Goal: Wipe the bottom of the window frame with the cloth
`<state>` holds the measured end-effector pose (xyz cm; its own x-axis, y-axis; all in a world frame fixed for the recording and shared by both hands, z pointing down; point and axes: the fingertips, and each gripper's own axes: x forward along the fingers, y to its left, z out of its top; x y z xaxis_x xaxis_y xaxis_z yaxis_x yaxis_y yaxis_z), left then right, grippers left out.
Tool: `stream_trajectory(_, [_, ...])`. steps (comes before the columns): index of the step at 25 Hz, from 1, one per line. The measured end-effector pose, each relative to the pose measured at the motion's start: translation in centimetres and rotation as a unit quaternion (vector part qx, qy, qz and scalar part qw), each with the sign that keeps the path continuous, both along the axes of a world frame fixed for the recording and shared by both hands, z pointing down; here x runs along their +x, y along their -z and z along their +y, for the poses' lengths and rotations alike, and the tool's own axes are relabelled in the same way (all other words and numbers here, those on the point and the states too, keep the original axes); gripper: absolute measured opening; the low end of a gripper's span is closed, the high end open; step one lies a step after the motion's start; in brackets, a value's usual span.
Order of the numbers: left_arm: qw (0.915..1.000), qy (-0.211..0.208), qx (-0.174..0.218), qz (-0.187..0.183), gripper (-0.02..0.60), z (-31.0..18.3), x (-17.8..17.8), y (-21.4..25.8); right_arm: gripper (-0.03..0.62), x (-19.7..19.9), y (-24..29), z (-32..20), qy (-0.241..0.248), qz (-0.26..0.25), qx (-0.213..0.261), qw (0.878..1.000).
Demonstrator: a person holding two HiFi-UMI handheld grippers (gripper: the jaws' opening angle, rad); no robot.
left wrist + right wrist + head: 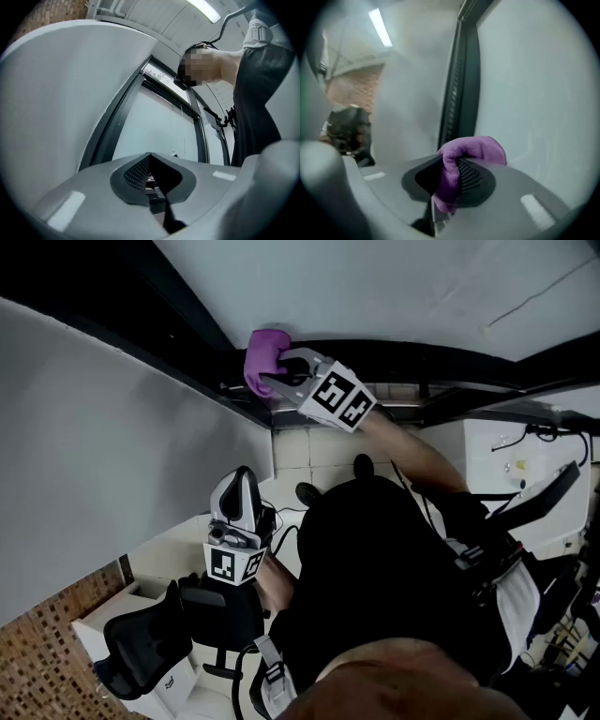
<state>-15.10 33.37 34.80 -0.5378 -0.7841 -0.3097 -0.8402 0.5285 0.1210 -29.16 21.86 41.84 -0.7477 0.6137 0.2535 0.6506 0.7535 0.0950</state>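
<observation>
Right gripper was stretched out, clamped on the cloth at the frame; left gripper sat low, jaws together.

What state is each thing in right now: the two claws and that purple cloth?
Left claw: shut, holding nothing.
Right claw: shut on the cloth.
Cloth: bunched up, gripped, held at the dark window frame.

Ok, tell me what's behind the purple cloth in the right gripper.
Behind the purple cloth, clamped in the right gripper, run the dark window frame and the pale glass pane. The patch of frame directly behind the cloth is covered.
</observation>
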Motion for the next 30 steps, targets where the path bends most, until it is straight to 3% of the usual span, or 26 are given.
stream_trajectory(3, [0.9996,0.024,0.007,0.011,0.0,0.8,0.9,-0.4,0.063,-5.3,-4.5,0.9,-0.034,0.058,0.091,0.994])
stream_trajectory(7, [0.9985,0.049,0.012,0.02,0.0,2.4,1.4,-0.8,0.063,-8.9,-8.3,3.5,-0.051,0.043,0.211,0.975])
stream_trajectory(12, [0.9988,0.041,0.008,0.024,0.0,1.8,0.9,-0.8,0.061,-8.1,-8.9,3.0,-0.039,0.011,0.306,0.951])
stream_trajectory(18, [0.9999,-0.001,0.001,0.017,0.0,-1.2,0.3,-0.5,0.06,-4.1,-9.8,-5.6,-0.073,0.011,0.42,0.905])
stream_trajectory(21, [0.9995,-0.025,0.003,0.018,0.0,-2.9,0.1,-0.5,0.06,-1.3,-10.2,-11.8,-0.097,0.032,0.492,0.865])
stream_trajectory(28, [0.9968,-0.079,0.006,0.012,0.0,-6.5,1.1,0.1,0.06,3.9,-10.3,-21.1,-0.109,0.094,0.669,0.73])
stream_trajectory(30, [0.9964,-0.083,0.006,0.012,0.0,-7.0,1.7,0.1,0.058,4.8,-10.5,-22.3,-0.1,0.107,0.696,0.703])
